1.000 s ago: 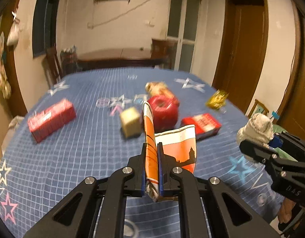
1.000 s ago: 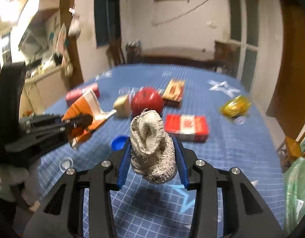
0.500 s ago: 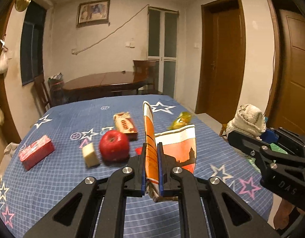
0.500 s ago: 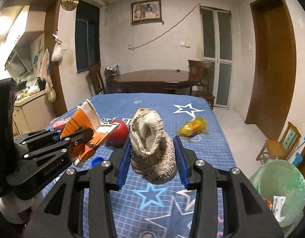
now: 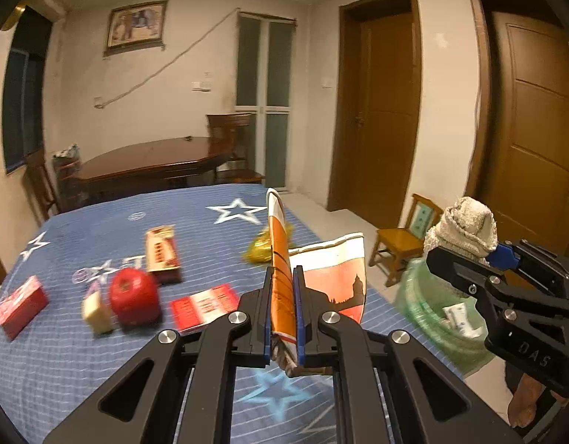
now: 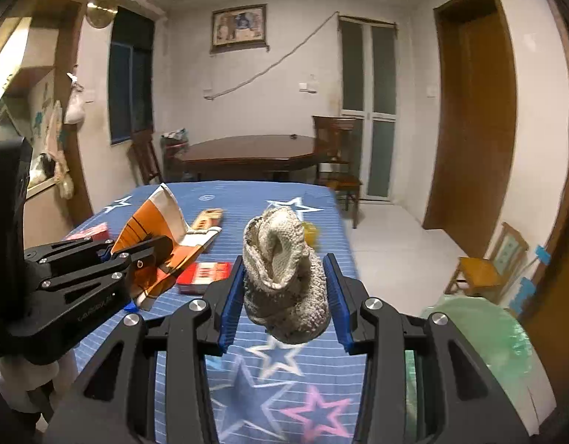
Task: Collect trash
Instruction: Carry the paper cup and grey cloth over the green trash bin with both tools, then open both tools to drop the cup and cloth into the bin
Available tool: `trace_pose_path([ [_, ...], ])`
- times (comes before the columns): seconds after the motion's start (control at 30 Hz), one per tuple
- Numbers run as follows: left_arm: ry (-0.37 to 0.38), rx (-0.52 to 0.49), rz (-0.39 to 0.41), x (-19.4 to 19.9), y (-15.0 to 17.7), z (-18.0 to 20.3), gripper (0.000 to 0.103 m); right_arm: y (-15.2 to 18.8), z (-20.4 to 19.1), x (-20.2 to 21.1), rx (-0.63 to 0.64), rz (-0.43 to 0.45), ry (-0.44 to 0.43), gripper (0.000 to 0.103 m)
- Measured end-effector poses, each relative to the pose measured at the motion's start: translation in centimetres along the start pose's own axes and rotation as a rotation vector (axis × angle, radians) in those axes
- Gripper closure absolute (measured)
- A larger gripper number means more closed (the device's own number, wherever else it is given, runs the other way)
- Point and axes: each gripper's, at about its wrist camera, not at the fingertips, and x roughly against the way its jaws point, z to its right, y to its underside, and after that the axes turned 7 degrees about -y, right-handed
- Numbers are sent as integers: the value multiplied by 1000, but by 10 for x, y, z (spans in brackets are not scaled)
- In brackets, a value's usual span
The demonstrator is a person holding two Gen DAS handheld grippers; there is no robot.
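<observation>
Left gripper point(image 5: 284, 309) jaws pinching orange paper wrapper point(image 5: 332, 277); right gripper point(image 6: 284, 277) jaws clamping balled knitted rag point(image 6: 286, 277). Green-lined trash bin point(image 6: 480, 336) at four o'clock, off worktop point(image 6: 284, 370). Risk: floppy wrapper catching rim, landing outside.

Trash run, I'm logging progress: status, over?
Left gripper shut on orange wrapper. Right gripper shut on rag. Green bin rightward, path unobstructed.
</observation>
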Motion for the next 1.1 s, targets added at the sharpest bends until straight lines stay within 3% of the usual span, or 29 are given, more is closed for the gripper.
trace_pose_path([
  [0.57, 216, -121, -15, -54, -34, 157, 93, 14, 125, 36, -103, -58, 223, 63],
  [0.8, 293, -165, -106, -98, -34, 214, 93, 31, 176, 27, -182, -164, 249, 63],
  [1.1, 370, -222, -278, -170, -10, 266, 93, 60, 234, -8, -302, -328, 196, 63],
])
